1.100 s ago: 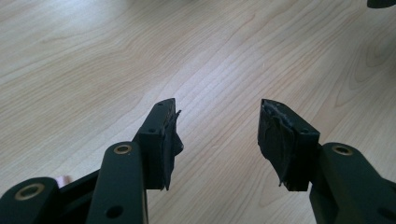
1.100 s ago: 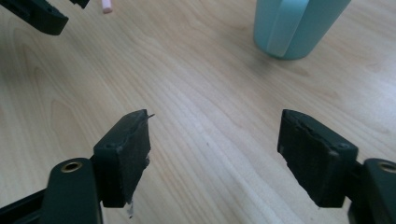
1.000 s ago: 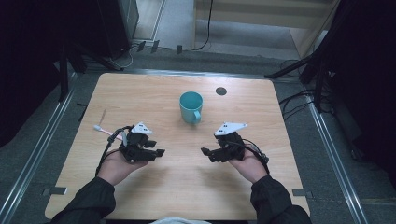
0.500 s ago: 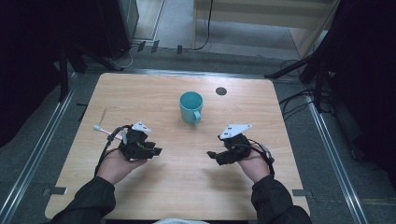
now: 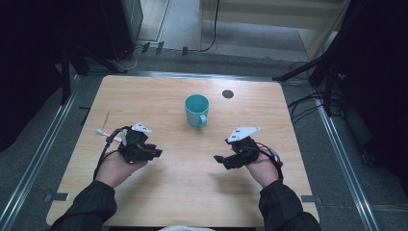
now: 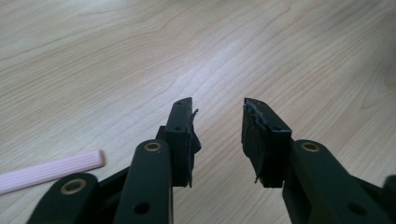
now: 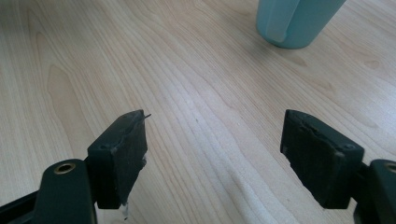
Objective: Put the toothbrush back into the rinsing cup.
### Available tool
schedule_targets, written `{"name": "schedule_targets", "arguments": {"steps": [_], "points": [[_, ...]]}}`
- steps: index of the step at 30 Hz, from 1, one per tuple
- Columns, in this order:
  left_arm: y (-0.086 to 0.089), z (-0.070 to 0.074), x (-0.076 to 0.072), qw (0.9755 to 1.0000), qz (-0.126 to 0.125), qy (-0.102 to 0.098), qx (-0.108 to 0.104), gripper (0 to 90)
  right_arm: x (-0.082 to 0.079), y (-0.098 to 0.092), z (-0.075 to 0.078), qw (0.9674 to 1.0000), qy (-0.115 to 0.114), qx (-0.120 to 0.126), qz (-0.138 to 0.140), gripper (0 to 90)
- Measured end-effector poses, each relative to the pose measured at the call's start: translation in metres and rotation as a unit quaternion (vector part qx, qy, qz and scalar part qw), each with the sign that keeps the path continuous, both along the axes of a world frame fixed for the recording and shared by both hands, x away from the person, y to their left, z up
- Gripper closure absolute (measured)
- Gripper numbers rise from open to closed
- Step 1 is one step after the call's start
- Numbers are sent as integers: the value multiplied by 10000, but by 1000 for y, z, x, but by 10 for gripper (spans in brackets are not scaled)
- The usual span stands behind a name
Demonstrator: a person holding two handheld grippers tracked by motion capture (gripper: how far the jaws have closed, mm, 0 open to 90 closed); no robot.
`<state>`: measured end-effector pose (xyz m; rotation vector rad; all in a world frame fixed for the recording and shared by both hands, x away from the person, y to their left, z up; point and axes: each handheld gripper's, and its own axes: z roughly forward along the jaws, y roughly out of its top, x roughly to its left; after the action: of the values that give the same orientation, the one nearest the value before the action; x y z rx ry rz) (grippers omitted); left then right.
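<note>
Hovering over tabletop [image 5: 183,192], both grippers empty: left gripper [image 6: 217,135] jaws just narrowing, right gripper [image 7: 215,158] jaws wide. Next likely: reaching toward mug [image 5: 197,110] at frame centre.

Left gripper [image 5: 155,153] jaws have just been closing (nothing between them); right gripper [image 5: 220,159] gapes wide, tips facing inward.
</note>
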<state>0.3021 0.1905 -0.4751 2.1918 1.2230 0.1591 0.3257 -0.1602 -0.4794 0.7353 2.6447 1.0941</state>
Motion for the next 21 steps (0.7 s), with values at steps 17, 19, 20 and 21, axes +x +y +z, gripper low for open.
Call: {"name": "schedule_targets", "arguments": {"steps": [17, 19, 20, 21], "points": [[34, -6, 32, 9977, 484, 349, 317, 798, -4, -1, -3, 9998, -6, -180, 70, 233], [37, -9, 36, 9971, 534, 401, 370, 831, -5, -2, -4, 9998, -14, -175, 75, 234], [39, -11, 39, 9965, 580, 444, 402, 849, -5, -3, -4, 9998, -4, -185, 57, 233], [41, -14, 42, 9958, 630, 514, 424, 869, -5, -3, -4, 9998, -16, -184, 52, 233]]}}
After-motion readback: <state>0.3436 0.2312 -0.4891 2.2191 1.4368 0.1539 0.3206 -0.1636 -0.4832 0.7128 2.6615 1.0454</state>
